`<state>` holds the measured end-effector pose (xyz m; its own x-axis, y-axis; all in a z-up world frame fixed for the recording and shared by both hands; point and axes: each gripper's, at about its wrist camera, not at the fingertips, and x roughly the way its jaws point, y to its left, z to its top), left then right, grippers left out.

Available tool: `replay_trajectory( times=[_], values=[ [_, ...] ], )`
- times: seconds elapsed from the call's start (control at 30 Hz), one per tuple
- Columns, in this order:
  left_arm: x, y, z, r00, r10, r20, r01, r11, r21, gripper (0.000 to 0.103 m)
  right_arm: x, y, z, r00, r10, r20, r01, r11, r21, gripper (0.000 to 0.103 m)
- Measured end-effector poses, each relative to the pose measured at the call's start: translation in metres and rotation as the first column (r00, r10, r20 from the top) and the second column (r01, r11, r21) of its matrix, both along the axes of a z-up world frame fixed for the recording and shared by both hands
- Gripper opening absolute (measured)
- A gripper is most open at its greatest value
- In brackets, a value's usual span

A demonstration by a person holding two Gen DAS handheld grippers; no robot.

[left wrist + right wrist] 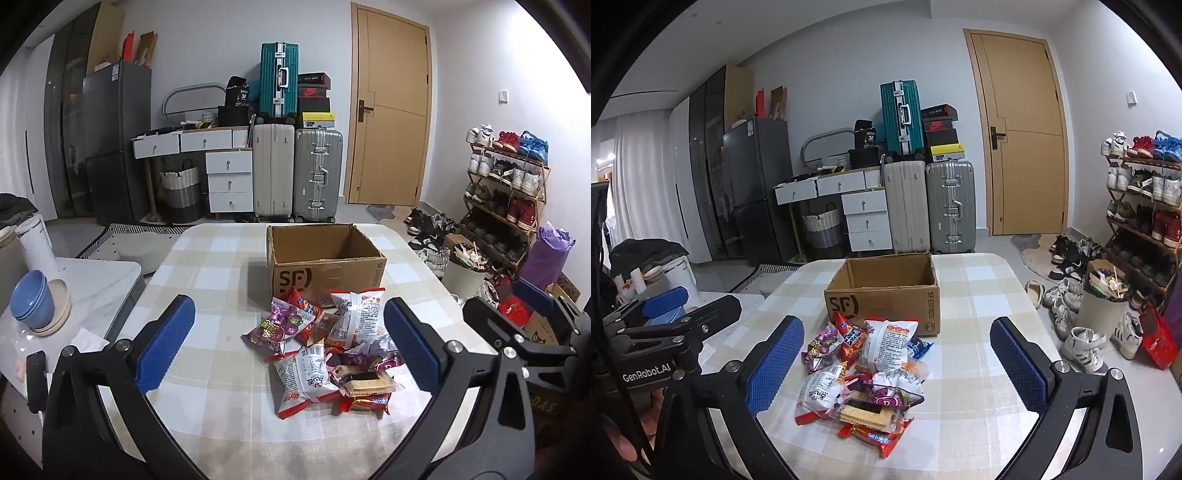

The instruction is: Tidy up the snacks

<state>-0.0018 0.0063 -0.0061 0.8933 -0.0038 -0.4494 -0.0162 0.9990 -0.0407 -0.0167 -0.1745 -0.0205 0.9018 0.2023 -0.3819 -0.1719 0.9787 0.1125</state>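
Observation:
A heap of several snack packets [325,347] lies on the checked tablecloth, red, white and purple wrappers, just in front of an open, empty cardboard box [325,258] marked SF. The heap [864,373] and the box [882,291] show in the right wrist view too. My left gripper [288,343] is open and empty, hovering above the near side of the heap. My right gripper [897,369] is open and empty, also above the heap. The right gripper shows at the right edge of the left wrist view [517,317].
The table [207,258] has a rounded far edge. A side table [99,280] to the left holds blue bowls [31,299] and a white jug [35,243]. A waste bin [1102,306], shoes and a shoe rack [1141,206] stand right of the table.

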Motion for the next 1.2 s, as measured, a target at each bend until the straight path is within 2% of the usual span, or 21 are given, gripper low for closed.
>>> replay_trajectory(
  times=[1.2],
  values=[
    [-0.017,0.001,0.014,0.999,-0.022,0.038,0.022,1.000,-0.015,0.102,0.002,0.002,-0.007,1.000,-0.001,-0.009,0.001,1.000,0.001,0.103]
  ],
)
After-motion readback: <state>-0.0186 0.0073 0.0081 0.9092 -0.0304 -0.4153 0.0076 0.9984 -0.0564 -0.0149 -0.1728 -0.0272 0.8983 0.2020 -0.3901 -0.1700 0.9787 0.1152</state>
